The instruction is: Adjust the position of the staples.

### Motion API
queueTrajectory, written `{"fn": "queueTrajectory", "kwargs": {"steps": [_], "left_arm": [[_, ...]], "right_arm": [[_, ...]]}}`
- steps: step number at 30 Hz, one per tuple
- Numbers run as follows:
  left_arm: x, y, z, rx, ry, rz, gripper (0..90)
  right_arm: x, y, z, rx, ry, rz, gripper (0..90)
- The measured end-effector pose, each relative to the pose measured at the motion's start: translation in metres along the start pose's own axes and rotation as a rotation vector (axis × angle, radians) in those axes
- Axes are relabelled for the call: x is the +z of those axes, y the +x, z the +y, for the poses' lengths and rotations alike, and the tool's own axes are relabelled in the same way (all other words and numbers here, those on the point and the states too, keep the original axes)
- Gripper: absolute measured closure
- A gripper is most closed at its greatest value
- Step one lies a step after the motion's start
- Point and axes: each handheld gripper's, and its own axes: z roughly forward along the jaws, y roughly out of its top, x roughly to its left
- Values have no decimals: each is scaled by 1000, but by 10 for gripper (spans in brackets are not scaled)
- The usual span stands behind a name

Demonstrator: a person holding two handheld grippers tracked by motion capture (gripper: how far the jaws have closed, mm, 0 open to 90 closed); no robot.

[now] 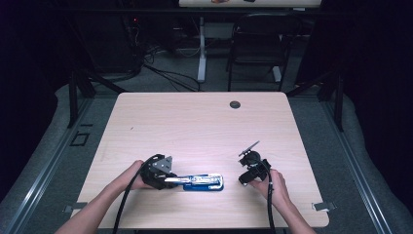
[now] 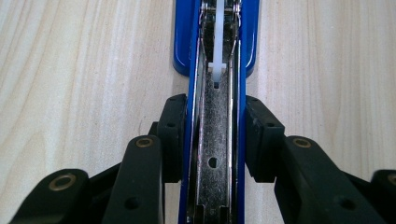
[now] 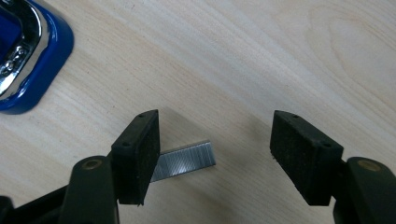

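Left hand-held gripper is clamped on the sides of the open stapler, pinning it flat on the counter; the bare metal staple channel runs straight ahead of its jaws. Right hand-held gripper stands apart, jaws wide, pads not gripping anything. The staple strip lies flat on the counter between its jaws, one end tucked against the near pad. The stapler's blue nose sits well off to that gripper's upper left. The strip looks light, thin, stiff but brittle and likely to slip; best pinched across its long sides, gently.
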Motion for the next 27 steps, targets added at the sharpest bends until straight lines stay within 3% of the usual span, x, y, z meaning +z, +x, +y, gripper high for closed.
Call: {"fn": "queueTrajectory", "kwargs": {"steps": [3, 10, 11, 17, 27], "left_arm": [[-1, 0, 1, 4, 13, 11, 643], [0, 0, 0, 0, 1, -1, 644], [0, 0, 0, -1, 1, -1, 643], [0, 0, 0, 0, 5, 3, 643], [0, 0, 0, -1, 3, -1, 644]], "right_arm": [[-3, -2, 0, -20, 35, -1, 353], [-7, -6, -3, -15, 34, -4, 373], [-7, -5, -4, 7, 15, 6, 376], [-7, -7, -6, -4, 33, 7, 394], [-11, -11, -7, -22, 76, 26, 506]]}}
